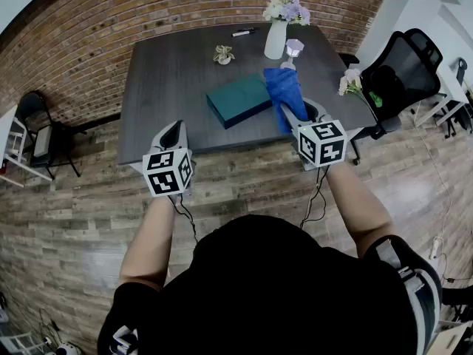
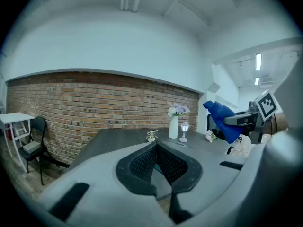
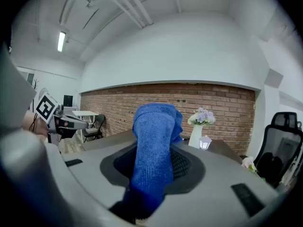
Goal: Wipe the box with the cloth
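grey table [image 1: 170, 72] | teal box [image 1: 238, 100] | right gripper [image 1: 301, 115] clamps blue cloth [image 1: 283, 89]

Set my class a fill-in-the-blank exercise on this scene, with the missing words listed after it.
1. The cloth clamped in the jaws of the right gripper is ____ in colour.
2. The left gripper has ____ between its jaws.
3. In the head view, the box on the table lies to the ____ of the cloth.
4. The white vase holds ____.

Missing words: blue; nothing; left; flowers.
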Demonstrator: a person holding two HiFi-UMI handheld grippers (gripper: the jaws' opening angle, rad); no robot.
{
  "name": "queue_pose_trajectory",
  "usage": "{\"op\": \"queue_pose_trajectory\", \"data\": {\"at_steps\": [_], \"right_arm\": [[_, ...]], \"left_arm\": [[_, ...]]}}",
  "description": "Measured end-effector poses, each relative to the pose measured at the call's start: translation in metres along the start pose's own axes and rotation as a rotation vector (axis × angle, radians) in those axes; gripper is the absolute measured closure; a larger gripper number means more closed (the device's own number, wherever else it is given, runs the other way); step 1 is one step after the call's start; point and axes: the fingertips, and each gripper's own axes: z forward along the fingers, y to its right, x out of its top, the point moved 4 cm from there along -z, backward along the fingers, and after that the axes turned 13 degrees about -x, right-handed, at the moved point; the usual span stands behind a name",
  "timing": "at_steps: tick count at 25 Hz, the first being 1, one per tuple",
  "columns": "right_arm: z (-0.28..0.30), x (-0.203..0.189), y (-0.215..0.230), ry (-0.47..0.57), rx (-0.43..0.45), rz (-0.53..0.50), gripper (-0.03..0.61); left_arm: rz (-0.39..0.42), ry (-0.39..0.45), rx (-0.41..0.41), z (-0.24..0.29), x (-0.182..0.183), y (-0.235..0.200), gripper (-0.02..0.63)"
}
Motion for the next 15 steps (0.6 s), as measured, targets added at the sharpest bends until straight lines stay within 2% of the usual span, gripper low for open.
{"op": "queue_pose_trajectory", "data": {"at_steps": [15], "right_arm": [[0.007, -0.004, -0.040, -0.013, 0.040, 0.052, 0.443]], "left_arm": [[-0.020, -0.023, -0.002, -0.018, -0.012, -0.028, 0.606]]}}
